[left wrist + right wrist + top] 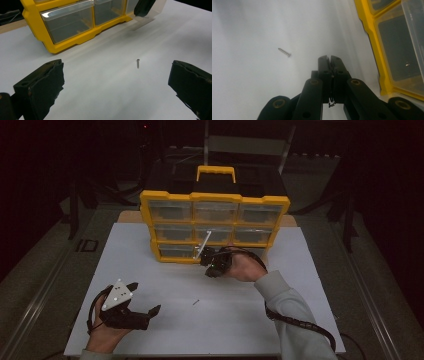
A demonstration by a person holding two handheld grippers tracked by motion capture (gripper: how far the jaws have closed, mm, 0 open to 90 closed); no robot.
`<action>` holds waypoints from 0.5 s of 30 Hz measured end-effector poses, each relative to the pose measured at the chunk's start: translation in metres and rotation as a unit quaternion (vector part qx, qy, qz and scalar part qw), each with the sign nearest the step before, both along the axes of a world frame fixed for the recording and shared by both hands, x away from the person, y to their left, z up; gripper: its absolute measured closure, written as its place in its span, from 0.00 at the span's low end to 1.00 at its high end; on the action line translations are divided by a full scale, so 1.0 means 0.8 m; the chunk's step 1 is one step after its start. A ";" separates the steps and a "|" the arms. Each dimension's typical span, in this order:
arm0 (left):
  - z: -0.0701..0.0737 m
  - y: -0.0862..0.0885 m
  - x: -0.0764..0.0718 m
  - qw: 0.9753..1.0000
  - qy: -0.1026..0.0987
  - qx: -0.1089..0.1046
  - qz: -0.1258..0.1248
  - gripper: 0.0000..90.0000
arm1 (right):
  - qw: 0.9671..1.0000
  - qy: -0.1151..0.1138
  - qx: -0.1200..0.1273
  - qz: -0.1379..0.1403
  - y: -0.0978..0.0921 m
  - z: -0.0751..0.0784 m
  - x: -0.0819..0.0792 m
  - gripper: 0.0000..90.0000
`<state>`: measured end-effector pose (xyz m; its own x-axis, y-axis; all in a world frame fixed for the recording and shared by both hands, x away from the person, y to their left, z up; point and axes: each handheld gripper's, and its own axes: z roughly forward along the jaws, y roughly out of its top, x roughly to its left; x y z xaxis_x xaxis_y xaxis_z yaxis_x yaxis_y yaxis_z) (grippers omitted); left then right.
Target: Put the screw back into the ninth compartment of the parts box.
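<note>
Left gripper [117,85] hovers low, jaws wide apart, lined up on screw [138,63] lying loose on white table [105,100]. Right gripper [330,59] jaws pressed together beside yellow organizer [215,227]. Pickup likely next: lower, straddle, close.

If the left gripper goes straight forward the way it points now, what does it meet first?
Most likely the small screw lying on the white table, ahead of the open left gripper; beyond it stands the yellow drawer organizer. Depth is uncertain.

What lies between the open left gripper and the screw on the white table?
Bare white table separates the left gripper from the screw, seen in the left gripper view.
</note>
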<state>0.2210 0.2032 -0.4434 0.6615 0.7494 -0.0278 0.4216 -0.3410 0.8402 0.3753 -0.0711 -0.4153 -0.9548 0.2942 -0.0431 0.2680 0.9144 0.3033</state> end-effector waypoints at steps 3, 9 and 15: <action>0.000 0.000 0.000 1.000 0.000 -0.001 0.000 0.01 | 1.000 0.001 0.005 -0.003 -0.003 0.003 0.001 0.97; 0.000 0.000 0.000 1.000 0.000 -0.001 0.001 0.01 | 1.000 -0.002 0.005 -0.009 -0.009 0.008 0.004 0.97; 0.000 0.000 0.000 1.000 -0.001 -0.002 0.000 0.01 | 1.000 -0.004 0.005 -0.015 -0.016 0.013 0.006 0.97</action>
<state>0.2209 0.2032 -0.4434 0.6616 0.7493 -0.0292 0.4203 -0.3383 0.8420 0.3805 -0.0838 -0.4052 -0.9450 0.3236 -0.0482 0.2930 0.9027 0.3152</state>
